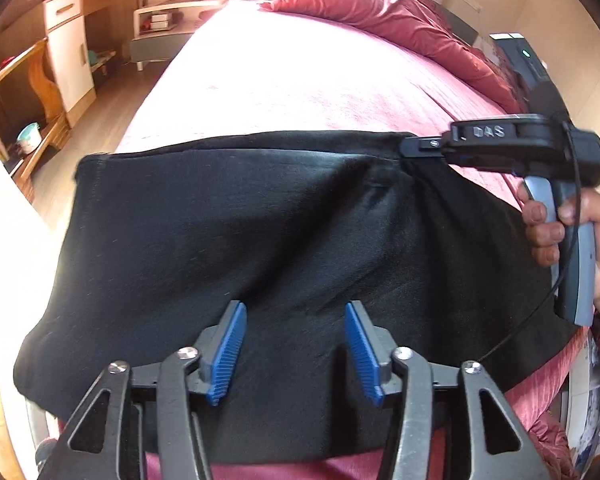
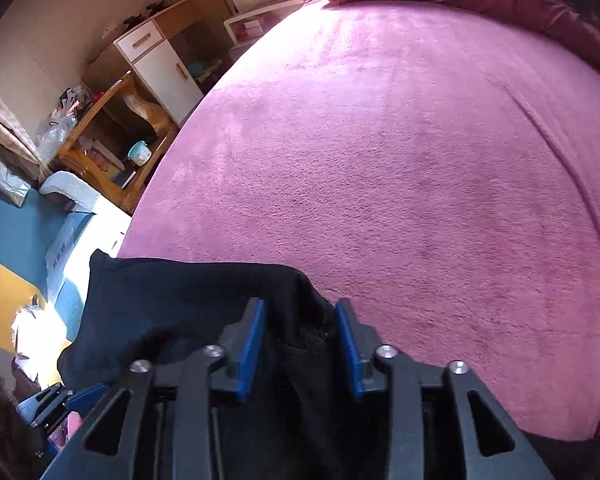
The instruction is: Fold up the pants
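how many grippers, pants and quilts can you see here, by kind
grippers: 2, left gripper and right gripper
pants: 1, black pants
quilts: 1, red quilt bunched at the far end of the bed
total: 4

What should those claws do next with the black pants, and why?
Probably close the left claw on the cloth under it. Its blue pads stand apart over the near part of the black pants, gripping nothing, while the right claw has a bunch of the far edge between its pads. With both holding, the pants could be lifted and folded on the pink bed.
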